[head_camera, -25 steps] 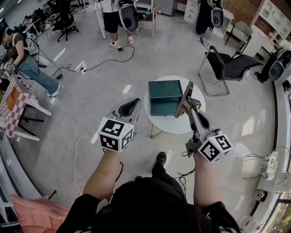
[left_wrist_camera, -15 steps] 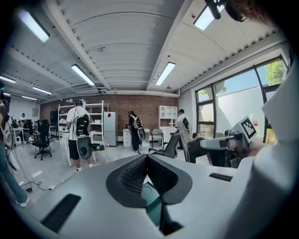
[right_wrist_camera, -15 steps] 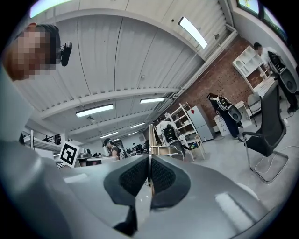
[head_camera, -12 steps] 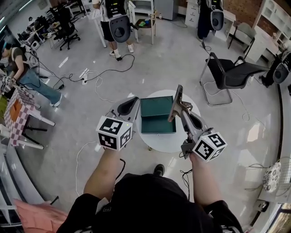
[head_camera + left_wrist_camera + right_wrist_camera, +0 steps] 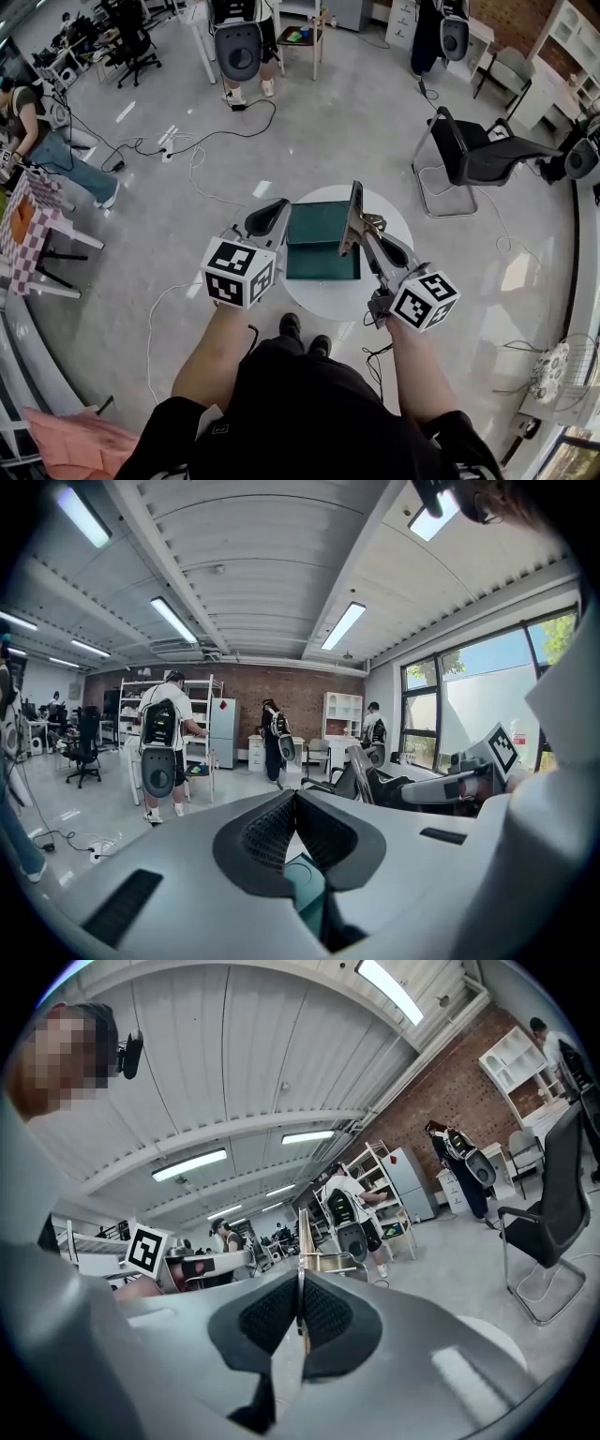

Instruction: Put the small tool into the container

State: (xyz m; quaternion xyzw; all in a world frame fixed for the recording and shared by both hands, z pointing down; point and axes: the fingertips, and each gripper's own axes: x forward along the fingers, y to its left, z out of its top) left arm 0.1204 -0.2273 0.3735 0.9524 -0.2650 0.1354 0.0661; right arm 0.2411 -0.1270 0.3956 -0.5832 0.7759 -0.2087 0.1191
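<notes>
A dark green open container (image 5: 319,239) sits on a small round white table (image 5: 328,295) in the head view. My right gripper (image 5: 361,230) is shut on the small tool (image 5: 354,208), a thin flat metal piece that stands upright over the container's right edge. In the right gripper view the tool (image 5: 301,1241) rises as a narrow blade from between the pressed pads. My left gripper (image 5: 272,216) hovers at the container's left edge, jaws shut with nothing in them. In the left gripper view a sliver of the green container (image 5: 305,888) shows below the pads.
A black chair (image 5: 478,150) stands beyond the table to the right. Cables (image 5: 206,141) trail over the grey floor at the back left. A person with a backpack (image 5: 239,42) stands at the far end. A checkered table (image 5: 28,216) is at the far left.
The table and container have come closer and now lie right under both grippers. The right gripper with the tool has shifted left, staying at the container's right edge.
</notes>
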